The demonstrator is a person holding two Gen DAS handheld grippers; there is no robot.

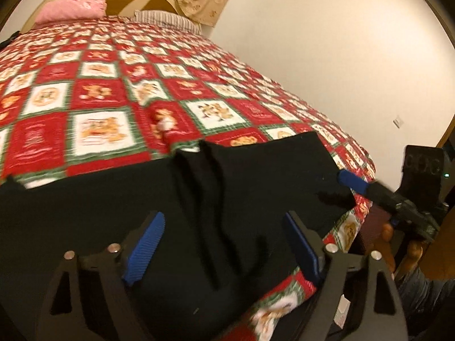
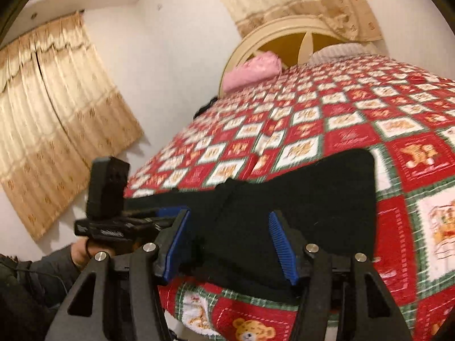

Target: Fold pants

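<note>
Black pants [image 1: 113,213] [image 2: 327,199] lie flat across the near end of a bed, a ridge of folded cloth running down their middle. My left gripper [image 1: 224,216] is open just above the ridge, its blue pads wide apart and clear of the cloth. My right gripper [image 2: 229,214] is open too, over the pants' near edge by the corner of the bed. In the left wrist view one blue finger [image 1: 352,183] of the right gripper reaches over the pants' right corner. The right wrist view shows the left gripper's body [image 2: 113,227] at the left, held in a hand [image 2: 81,253].
The bed wears a red, white and green checked bedspread [image 1: 113,85] [image 2: 341,108]. A pink pillow [image 1: 74,7] [image 2: 253,71] and a striped pillow [image 1: 167,20] lie by the rounded headboard [image 2: 287,37]. A bare wall [image 1: 327,56] is to the right, and beige curtains [image 2: 57,128] hang on the left.
</note>
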